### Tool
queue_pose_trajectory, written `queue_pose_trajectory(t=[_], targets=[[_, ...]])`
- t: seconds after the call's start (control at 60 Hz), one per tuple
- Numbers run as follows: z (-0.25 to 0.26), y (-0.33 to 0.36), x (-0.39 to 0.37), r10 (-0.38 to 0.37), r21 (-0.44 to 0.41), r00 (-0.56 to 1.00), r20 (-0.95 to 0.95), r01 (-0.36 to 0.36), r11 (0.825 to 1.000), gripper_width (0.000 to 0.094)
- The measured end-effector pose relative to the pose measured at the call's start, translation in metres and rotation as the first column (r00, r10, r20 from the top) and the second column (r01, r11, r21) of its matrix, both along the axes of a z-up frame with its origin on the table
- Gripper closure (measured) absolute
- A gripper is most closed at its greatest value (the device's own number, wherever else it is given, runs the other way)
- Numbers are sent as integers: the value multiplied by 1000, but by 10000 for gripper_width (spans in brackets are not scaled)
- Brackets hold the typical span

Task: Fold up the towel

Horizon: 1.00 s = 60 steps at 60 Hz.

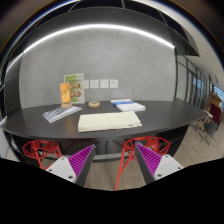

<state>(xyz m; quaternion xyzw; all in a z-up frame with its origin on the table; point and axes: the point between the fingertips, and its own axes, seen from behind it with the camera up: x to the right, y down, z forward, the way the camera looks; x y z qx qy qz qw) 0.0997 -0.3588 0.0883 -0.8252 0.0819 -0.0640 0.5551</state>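
The hand-held gripper (109, 160) hung low in the frame, well short of the bench (30, 122), its fingers spread wide and holding nothing, probably readied for an approach. The towel (109, 121) lay at frame centre near the bench's front edge, already flat and seemingly folded, within easy reach. Red stools (42, 150) stood between gripper and bench, tucked partly under it.

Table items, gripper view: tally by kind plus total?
Folded cream towel: 1
Blue-white folded cloth: 1
Flat paper/packet stack: 1
Small round object: 1
Upright picture card: 1
Total: 5, all beyond the open gripper.
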Motion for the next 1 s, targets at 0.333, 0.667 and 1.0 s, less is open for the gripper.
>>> queue_pose_trajectory(t=[0.333,0.667,1.0], targets=[[4,74,-40,128,17,992,-13,-128,992,112],[-36,256,-124,320,-20,945,-66,-322,946,150],[-94,336,-123,350,-99,934,67,-343,934,542]])
